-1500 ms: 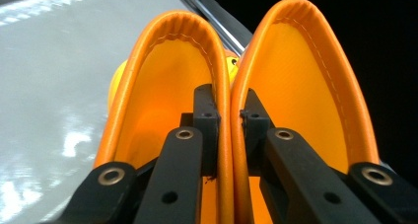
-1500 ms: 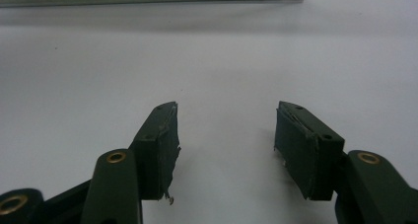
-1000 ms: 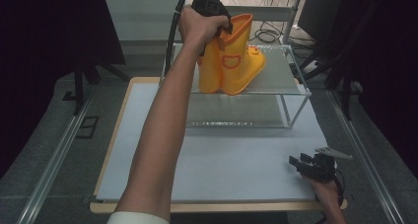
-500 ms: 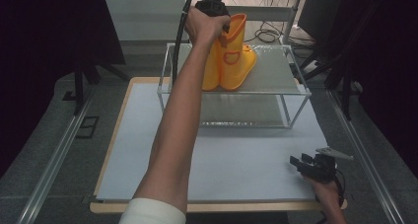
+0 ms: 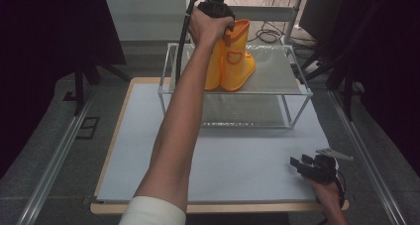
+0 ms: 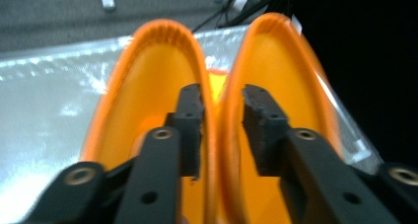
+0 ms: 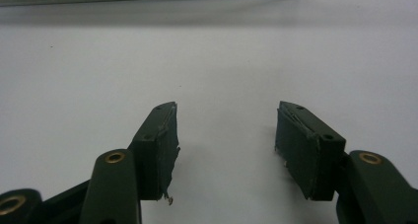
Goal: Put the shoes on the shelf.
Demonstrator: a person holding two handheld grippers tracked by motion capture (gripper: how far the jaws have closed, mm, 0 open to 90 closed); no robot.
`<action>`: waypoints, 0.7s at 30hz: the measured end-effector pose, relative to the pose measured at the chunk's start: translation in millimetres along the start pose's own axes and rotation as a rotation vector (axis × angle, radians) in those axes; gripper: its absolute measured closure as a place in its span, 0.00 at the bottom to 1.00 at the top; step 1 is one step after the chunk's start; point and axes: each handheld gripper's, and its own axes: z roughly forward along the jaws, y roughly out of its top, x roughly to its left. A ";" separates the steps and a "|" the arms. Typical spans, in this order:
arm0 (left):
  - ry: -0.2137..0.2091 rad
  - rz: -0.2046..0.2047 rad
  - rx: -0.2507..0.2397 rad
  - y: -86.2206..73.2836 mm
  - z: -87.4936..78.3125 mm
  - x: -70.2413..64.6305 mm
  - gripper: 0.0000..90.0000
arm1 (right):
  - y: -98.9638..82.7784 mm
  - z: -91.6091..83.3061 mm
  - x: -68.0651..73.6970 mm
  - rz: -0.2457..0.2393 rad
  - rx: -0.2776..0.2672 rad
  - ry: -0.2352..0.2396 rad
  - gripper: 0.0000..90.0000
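Left gripper (image 6: 222,105) sits atop the orange boots (image 5: 233,61) on the rack (image 5: 257,91), jaws just opening, straddling both inner rims, pads loose. Right gripper (image 7: 226,140) gapes empty over the mat (image 7: 197,51).

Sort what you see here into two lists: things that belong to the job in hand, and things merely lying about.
In the job:
- pair of orange boots
- wire shelf rack they stand on
- left gripper, jaws just opening astride the two inner boot rims

Lying about:
- right gripper, open over the white table mat
- floor cables

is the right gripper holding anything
No, the right gripper has its jaws wide apart over the bare white table mat, nothing between them.
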 end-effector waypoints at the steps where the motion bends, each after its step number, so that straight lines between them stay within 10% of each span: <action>1: -0.008 0.000 -0.006 0.3 -2.8 1.2 0.71 | -0.1 0.1 0.4 0.000 0.001 0.000 0.45; 10: -0.120 0.076 0.002 -1.0 -32.5 6.6 0.63 | -0.1 0.6 1.6 -0.002 0.002 0.002 0.45; 21: -0.113 0.087 -0.040 -19.2 -82.3 40.2 0.86 | 0.1 0.7 1.3 -0.009 0.003 0.001 0.45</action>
